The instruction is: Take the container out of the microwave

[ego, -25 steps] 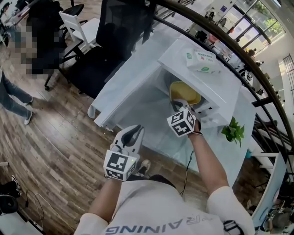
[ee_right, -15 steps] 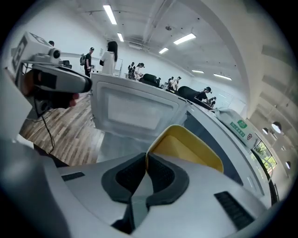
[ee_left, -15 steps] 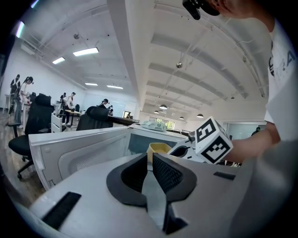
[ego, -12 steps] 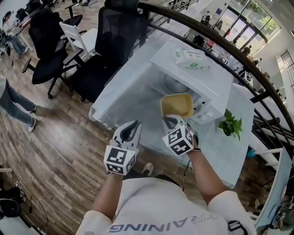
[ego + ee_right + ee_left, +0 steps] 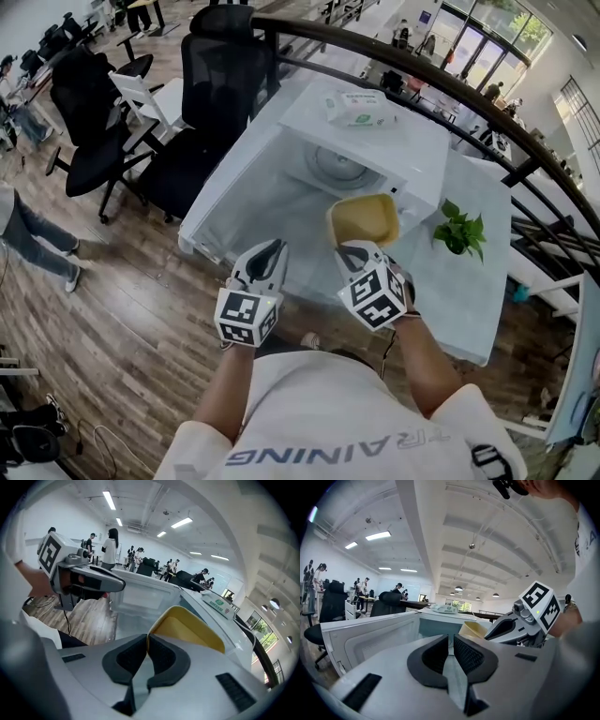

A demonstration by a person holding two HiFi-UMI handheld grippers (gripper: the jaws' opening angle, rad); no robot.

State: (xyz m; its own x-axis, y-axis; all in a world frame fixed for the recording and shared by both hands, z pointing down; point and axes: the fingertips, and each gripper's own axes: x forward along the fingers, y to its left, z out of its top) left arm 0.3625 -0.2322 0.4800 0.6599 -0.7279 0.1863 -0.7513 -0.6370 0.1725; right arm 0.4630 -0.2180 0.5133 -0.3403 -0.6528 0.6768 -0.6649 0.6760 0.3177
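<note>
Container rim in right tongs, outside microwave

Head view: bright, even daylight from tall windows at upper right; shadows on the wood floor are faint and soft, and the yellow container is evenly lit. Fisheye distortion bows the black railing into an arc. The 2 gripper views show dark round vignettes, white glare from ceiling strip lights, and slightly soft focus in the nearest foreground.
</note>
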